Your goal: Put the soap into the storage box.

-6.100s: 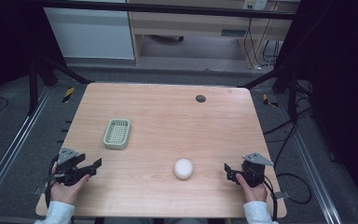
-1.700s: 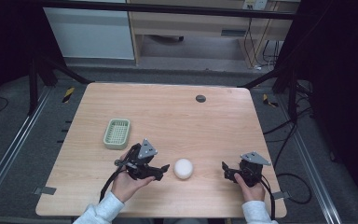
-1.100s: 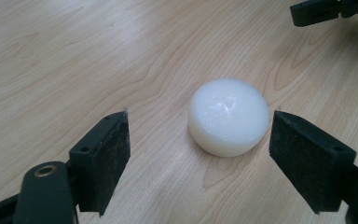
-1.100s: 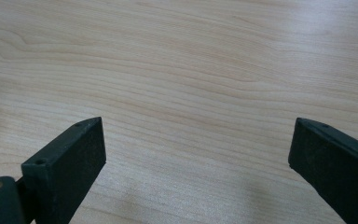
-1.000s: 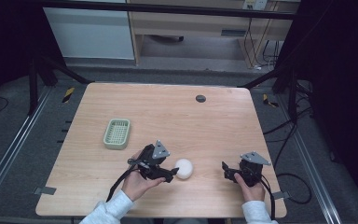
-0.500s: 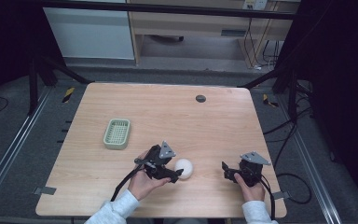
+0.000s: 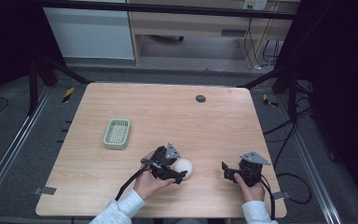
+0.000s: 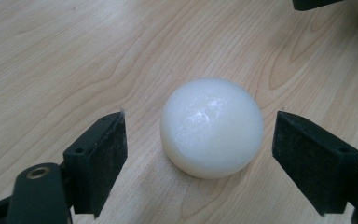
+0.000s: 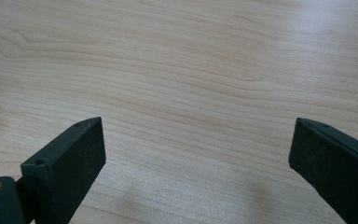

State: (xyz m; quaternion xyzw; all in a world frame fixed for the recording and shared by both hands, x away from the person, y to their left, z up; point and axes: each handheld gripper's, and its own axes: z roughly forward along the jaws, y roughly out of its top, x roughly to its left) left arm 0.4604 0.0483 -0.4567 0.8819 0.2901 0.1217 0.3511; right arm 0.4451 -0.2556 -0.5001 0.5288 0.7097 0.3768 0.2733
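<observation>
The smooth white round soap bar (image 8: 212, 127) lies on the pale wooden table (image 7: 214, 121), between the left gripper's (image 8: 200, 154) 2 spread jaws; close them evenly across its widest part, since it looks slippery.

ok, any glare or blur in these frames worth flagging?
Left gripper view: small specular highlight on top of the round white soap-like puck, which is sharp with a soft shadow beneath. Right gripper view: pale sheen on the light wooden table top right. High view: table evenly lit, surroundings dark.
</observation>
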